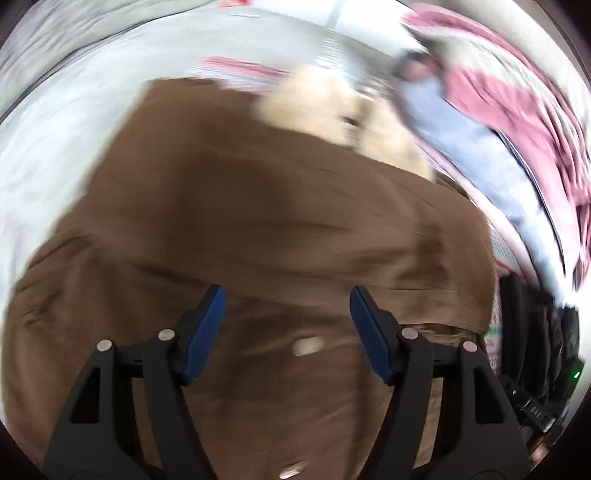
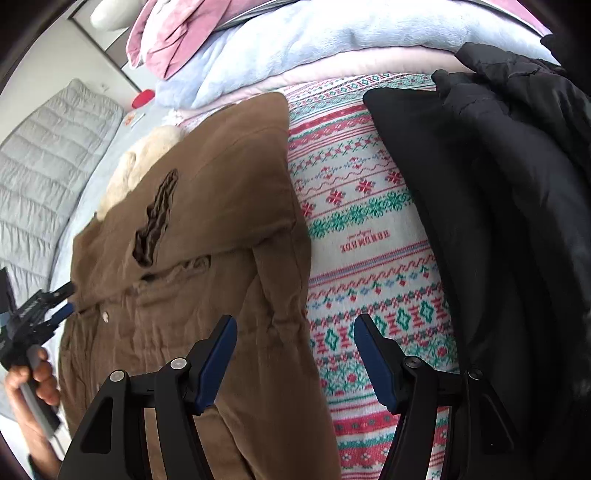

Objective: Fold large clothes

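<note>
On the bed, a brown coat (image 2: 192, 236) is spread out over a patterned knit blanket (image 2: 369, 229), with its cream fur collar (image 2: 140, 166) up toward the far end. Left wrist view is pretty blurry, but the left gripper (image 1: 288, 299) hangs right over the coat with its 2 blue-padded fingers (image 1: 207, 332) spread wide, nothing between them. From the right camera you can spot that same gripper at the coat's left edge, held in a bare hand (image 2: 33, 376).

Right gripper (image 2: 295, 328) also has its fingers wide apart and empty, sitting above the coat's right edge where it meets the blanket. A black jacket (image 2: 498, 206) lies just beside on the right, partly on the blanket. Light blue fleece (image 2: 295, 48) and a pink throw (image 2: 173, 33) are piled at the far end, and a grey quilted pad (image 2: 48, 158) runs along the left.
</note>
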